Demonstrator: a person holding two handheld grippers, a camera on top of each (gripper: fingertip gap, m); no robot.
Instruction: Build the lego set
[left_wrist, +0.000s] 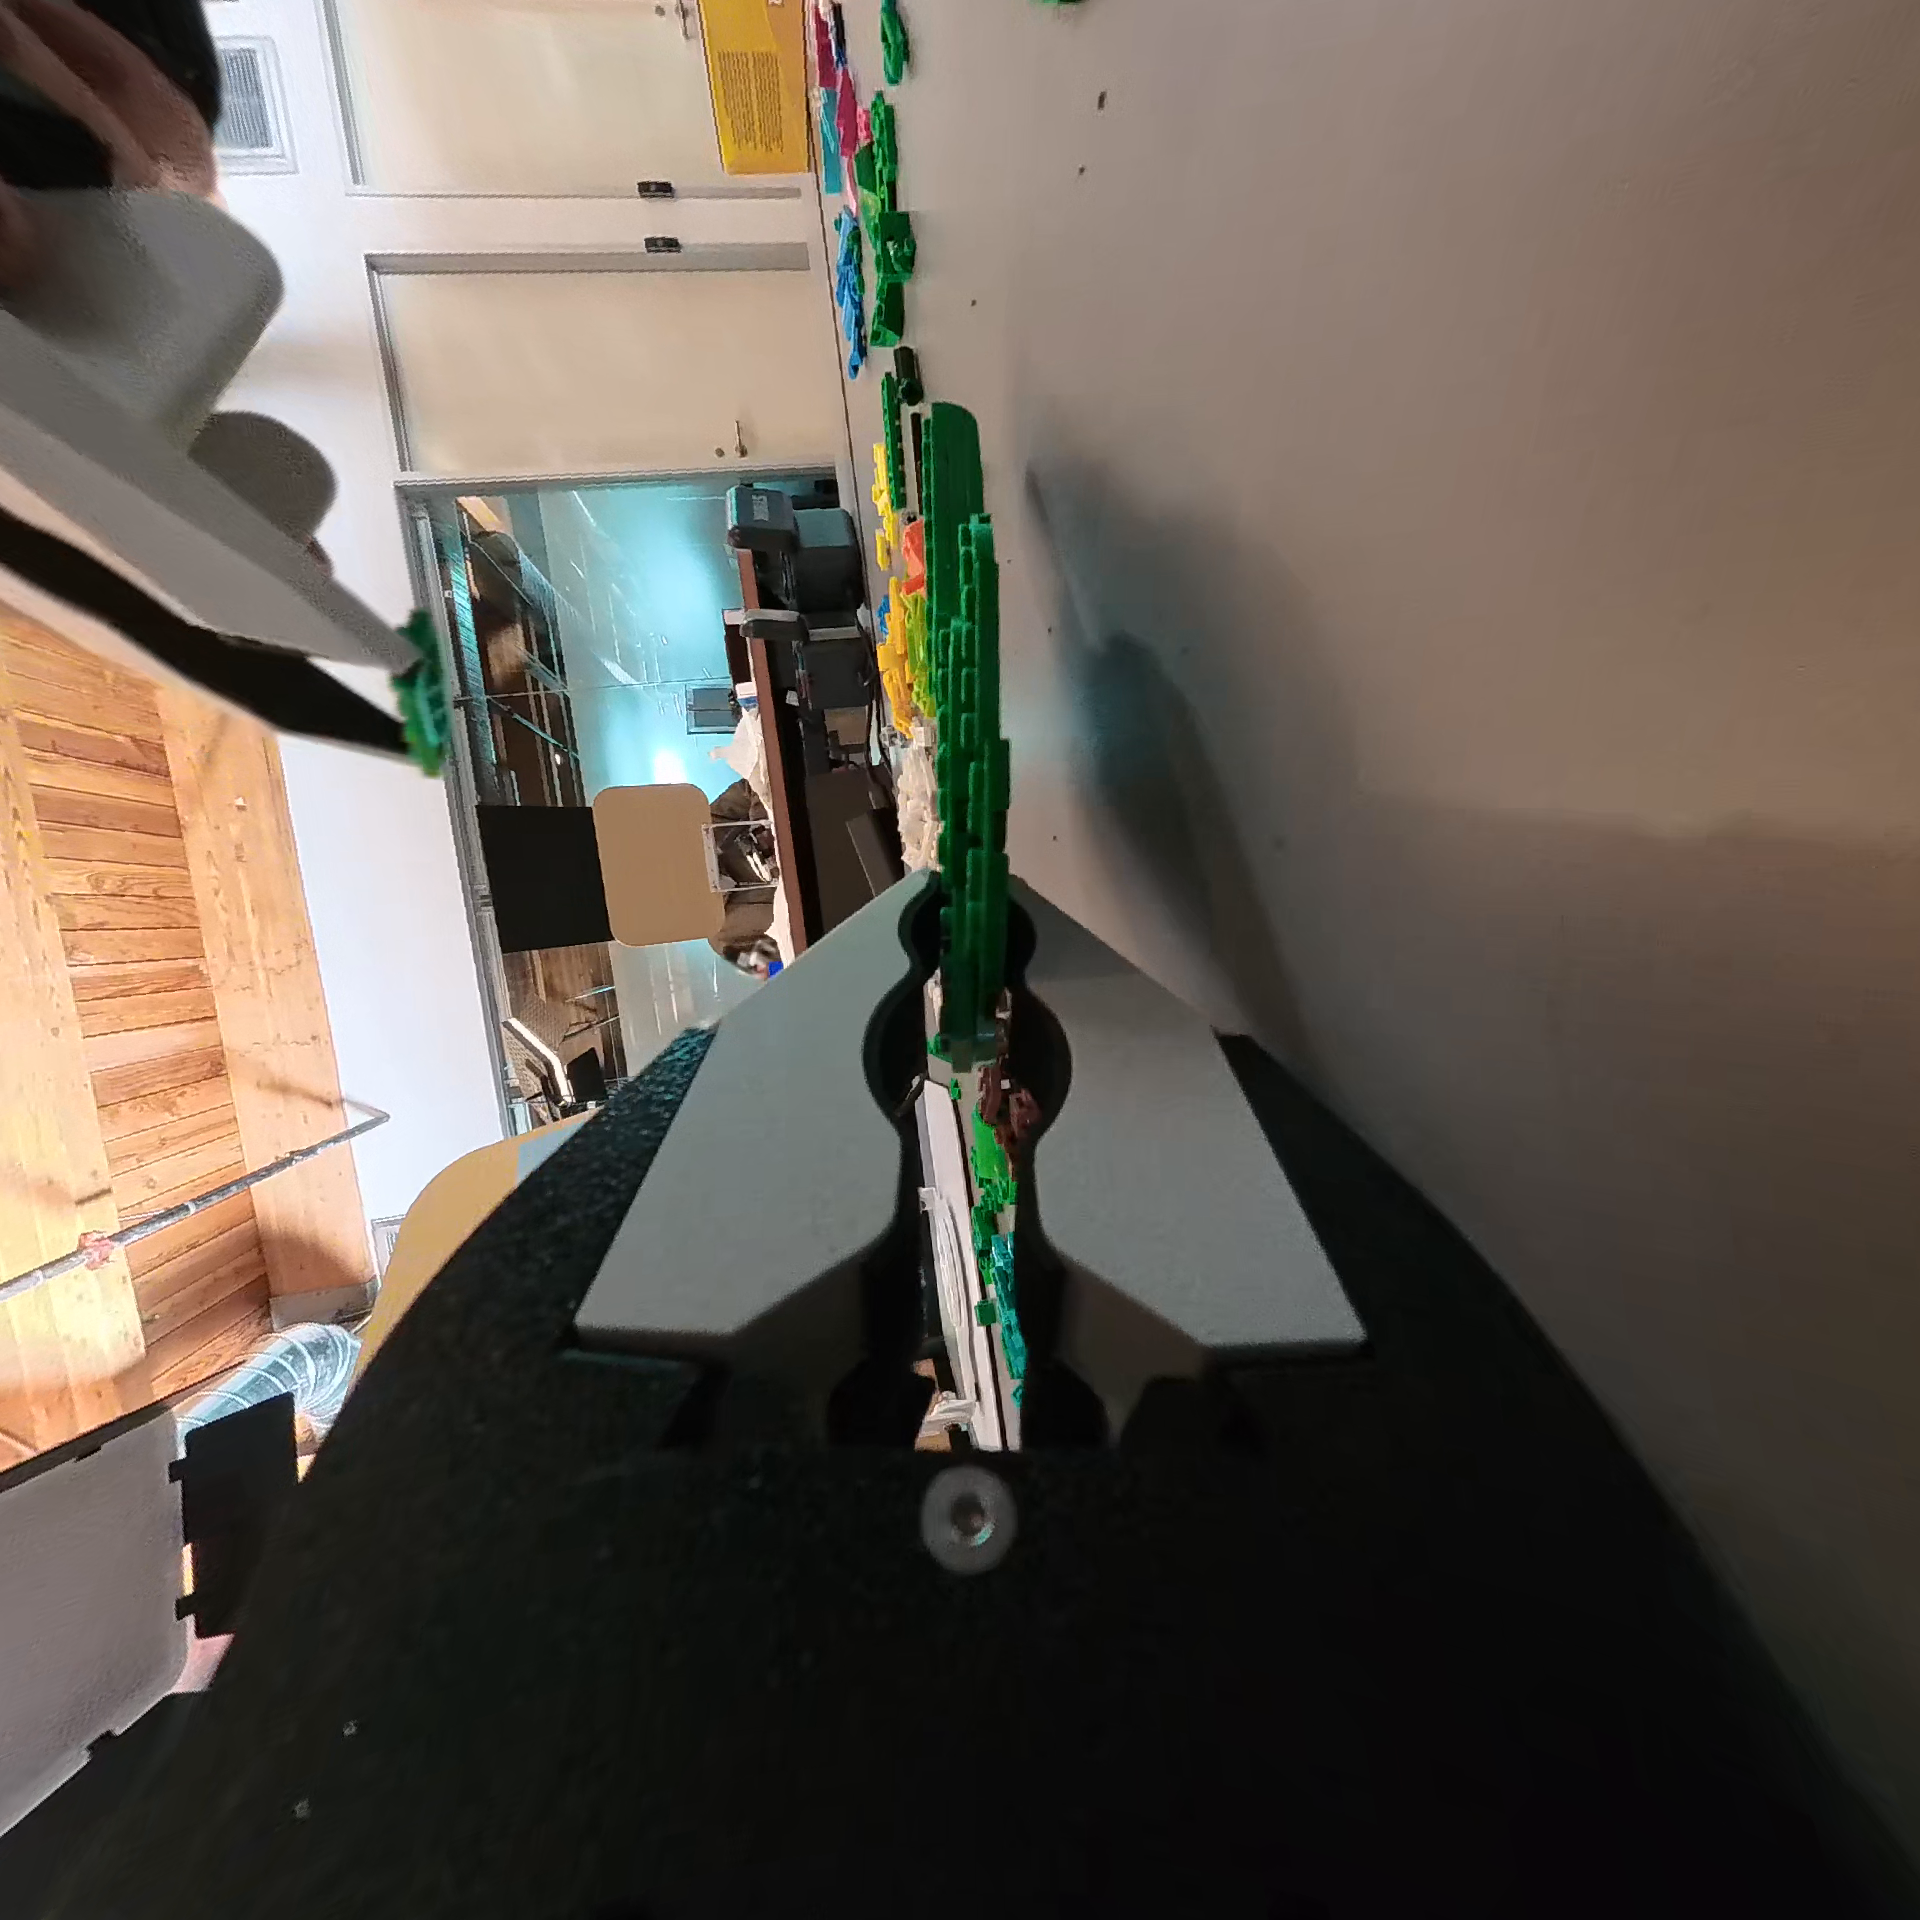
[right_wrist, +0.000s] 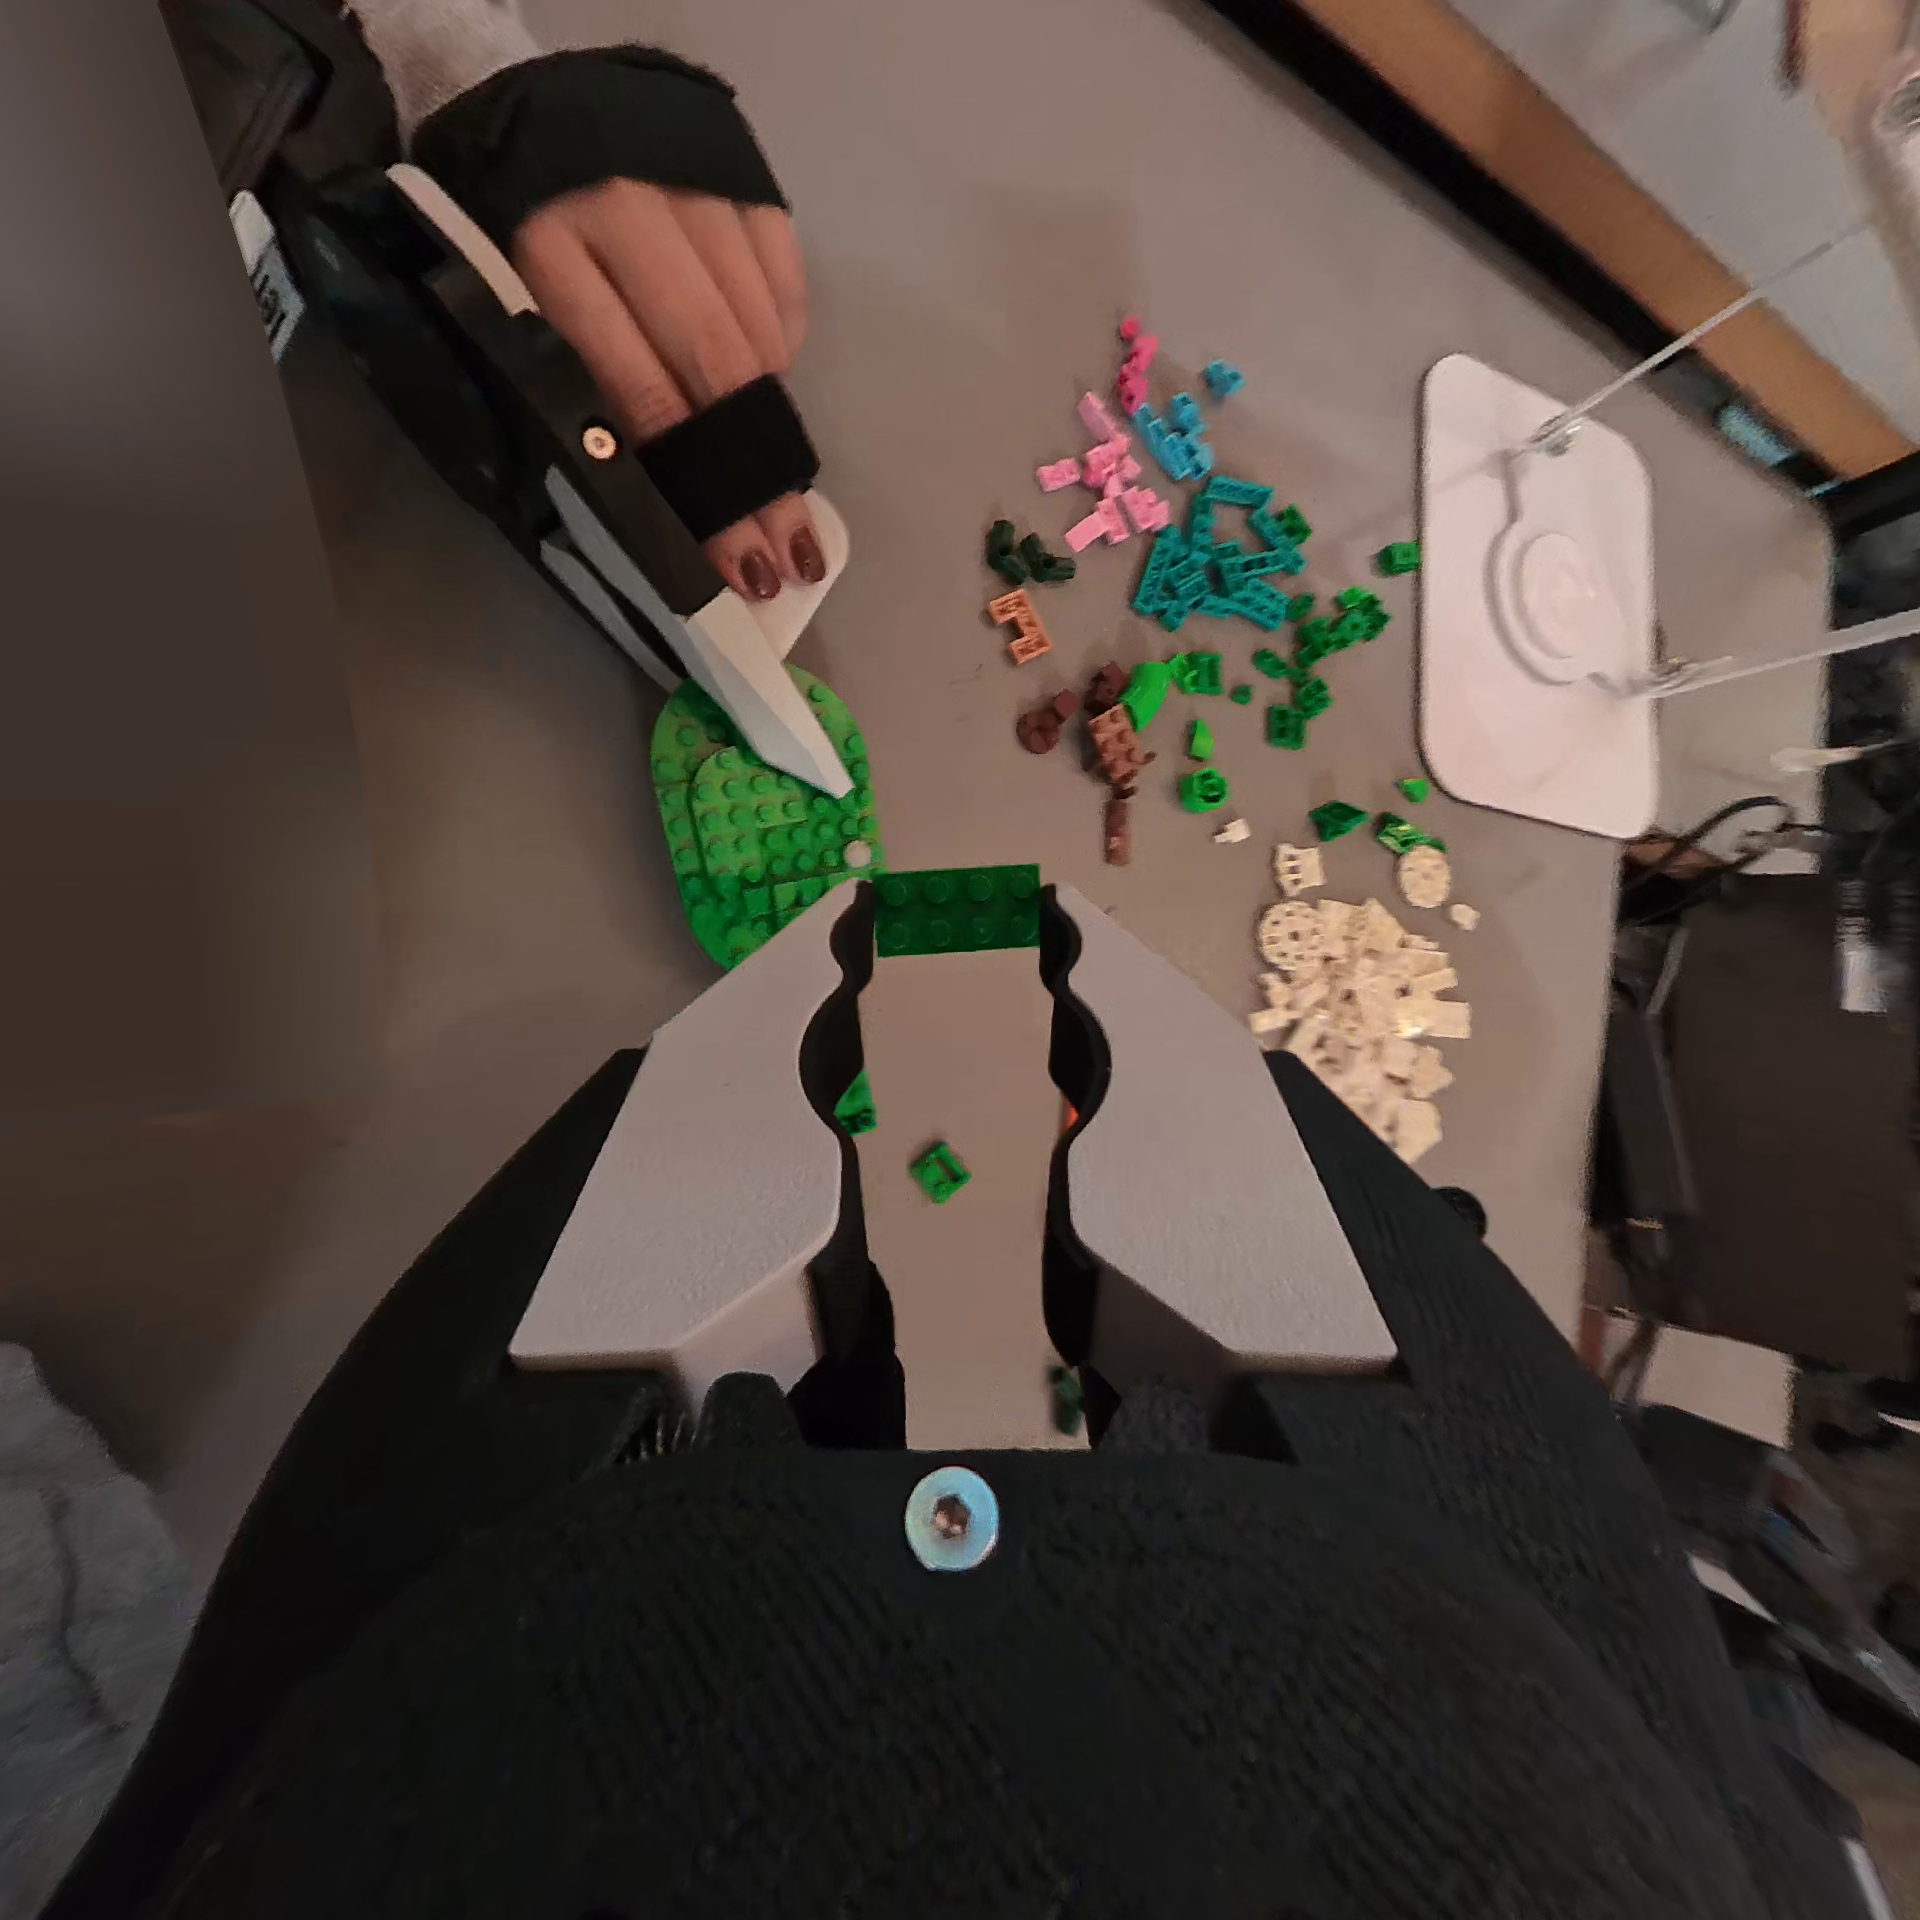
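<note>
A grey table (right_wrist: 987, 208) carries sorted heaps of small building bricks, with a white stand base (right_wrist: 1538, 613) near its far right corner. The left gripper (left_wrist: 971, 914), held by a hand (right_wrist: 665, 270) in a black fingerless glove, is clamped on the edge of a rounded bright green studded baseplate (right_wrist: 748, 831) that lies flat on the table; both pads press the plate's faces, one above and one below. The right gripper (right_wrist: 956, 914) is raised above the table just beside that baseplate and pinches a dark green two-by-four plate (right_wrist: 956, 909) by its short ends, studs up. To the right lie a white brick pile (right_wrist: 1361, 1008), a teal pile (right_wrist: 1216, 561), scattered bright green pieces (right_wrist: 1299, 686), a pink cluster (right_wrist: 1112, 488) and a few brown bricks (right_wrist: 1101, 738). One small green brick (right_wrist: 940, 1172) sits alone on the table, seen between the right gripper's fingers.
</note>
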